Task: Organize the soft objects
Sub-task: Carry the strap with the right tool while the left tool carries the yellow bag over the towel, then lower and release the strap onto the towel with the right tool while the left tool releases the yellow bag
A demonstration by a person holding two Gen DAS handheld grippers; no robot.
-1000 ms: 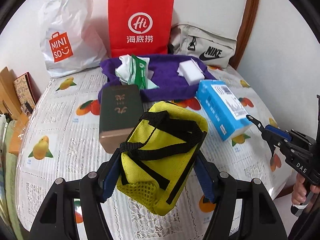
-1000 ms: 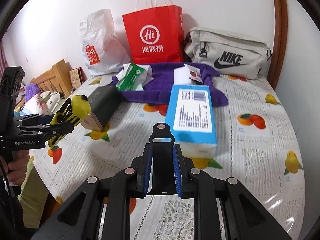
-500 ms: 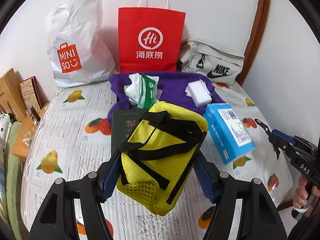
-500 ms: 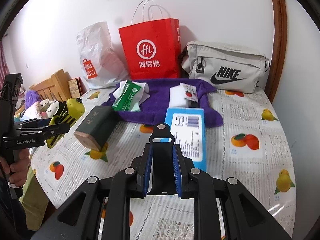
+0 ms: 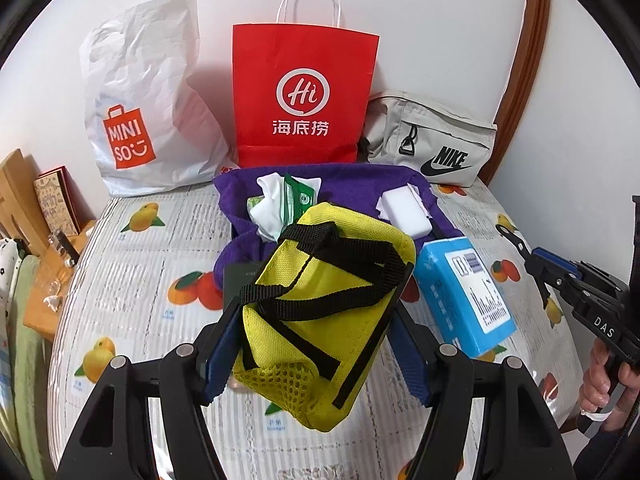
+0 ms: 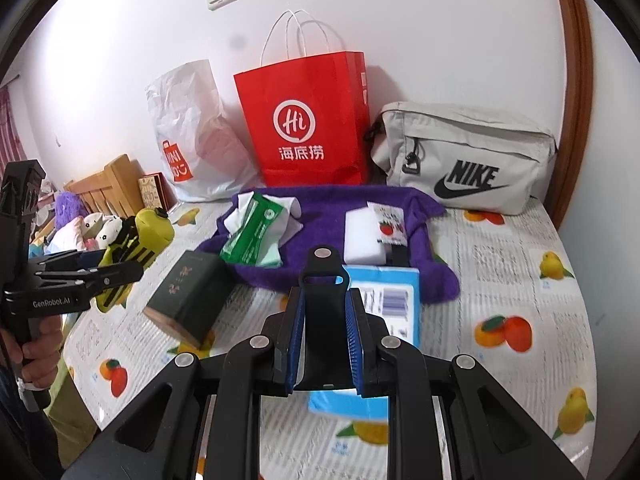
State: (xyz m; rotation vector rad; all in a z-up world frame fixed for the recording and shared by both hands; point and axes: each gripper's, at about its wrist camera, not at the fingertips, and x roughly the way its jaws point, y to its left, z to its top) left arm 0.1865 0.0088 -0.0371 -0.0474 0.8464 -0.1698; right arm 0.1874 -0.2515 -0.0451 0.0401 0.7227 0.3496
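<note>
A yellow fabric bag with black straps hangs in the air over the table, and my left gripper is shut on its sides. From the right wrist view the same bag and left gripper are at the far left, off the table's edge. My right gripper is shut on a flat black tab with a slot. In the left wrist view that gripper is at the right edge. A purple towel carries a green-white wipe pack and a white sponge.
On the fruit-print tablecloth lie a blue box and a dark green box. A white Miniso bag, a red paper bag and a grey Nike pouch stand along the wall. Wooden furniture sits left.
Both grippers have risen and drawn back from the table. The yellow bag stays in the left gripper and now covers most of the dark green box.
</note>
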